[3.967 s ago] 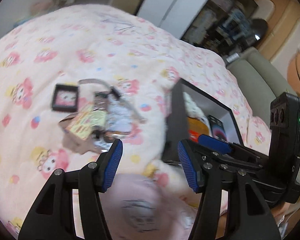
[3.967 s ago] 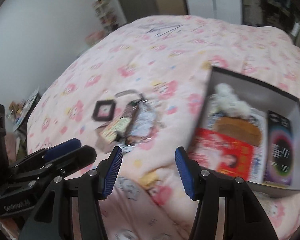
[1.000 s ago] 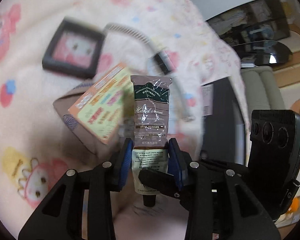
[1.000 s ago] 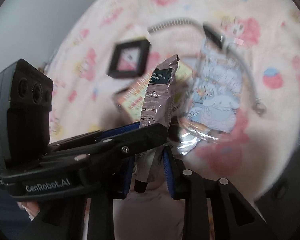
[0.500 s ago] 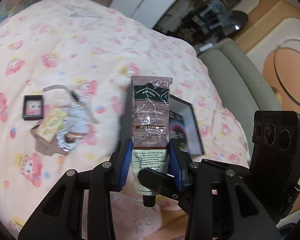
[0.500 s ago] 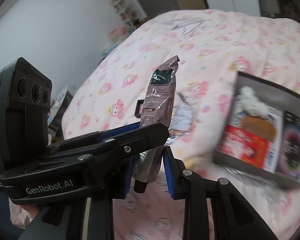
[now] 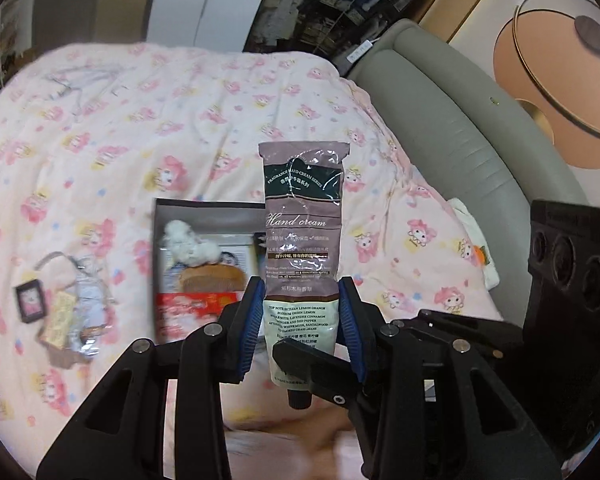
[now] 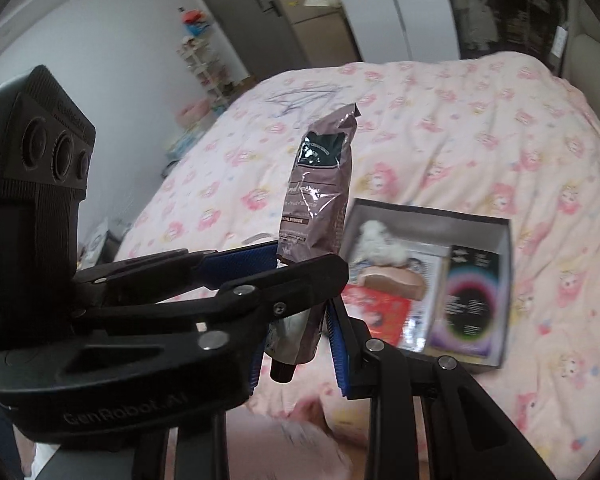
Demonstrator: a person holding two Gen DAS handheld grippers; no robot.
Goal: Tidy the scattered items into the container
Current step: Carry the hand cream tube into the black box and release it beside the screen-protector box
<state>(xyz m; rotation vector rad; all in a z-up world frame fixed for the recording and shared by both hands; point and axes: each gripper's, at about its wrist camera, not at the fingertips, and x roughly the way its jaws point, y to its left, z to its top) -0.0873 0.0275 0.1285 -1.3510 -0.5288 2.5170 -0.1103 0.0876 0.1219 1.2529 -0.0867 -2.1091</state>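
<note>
1. One hand cream tube (image 7: 302,240) is held upright above the bed (image 7: 180,128), cap down and crimped end up.
2. The left gripper (image 7: 302,328) is seen with its jaws narrowed onto the tube's lower part, the two blue pads (image 7: 253,320) pressed against its sides.
3. The right gripper (image 8: 296,340) is also closed part-way on the same tube (image 8: 320,208), near the cap end; in the right wrist view its left jaw is largely hidden behind the left gripper's body, which crosses in front.
4. One open dark box (image 8: 504,280) is set on the bed, beyond and below the tube, to the right in the right wrist view.
5. Inside the box, five things can be counted: one white fluffy item (image 8: 380,246), one wooden comb (image 8: 392,280), one red printed packet (image 8: 384,312), one dark carton with a coloured ring (image 8: 468,304) and one pale card or packet beneath them.
6. To the left of the box (image 7: 156,240), a loose heap is left on the bed: one small black frame (image 7: 31,303), one yellow-printed box (image 7: 60,316) and one clear packet with a cord (image 7: 88,292), touching one another.
7. One grey padded headboard (image 7: 460,128) is seen at the far right.
</note>
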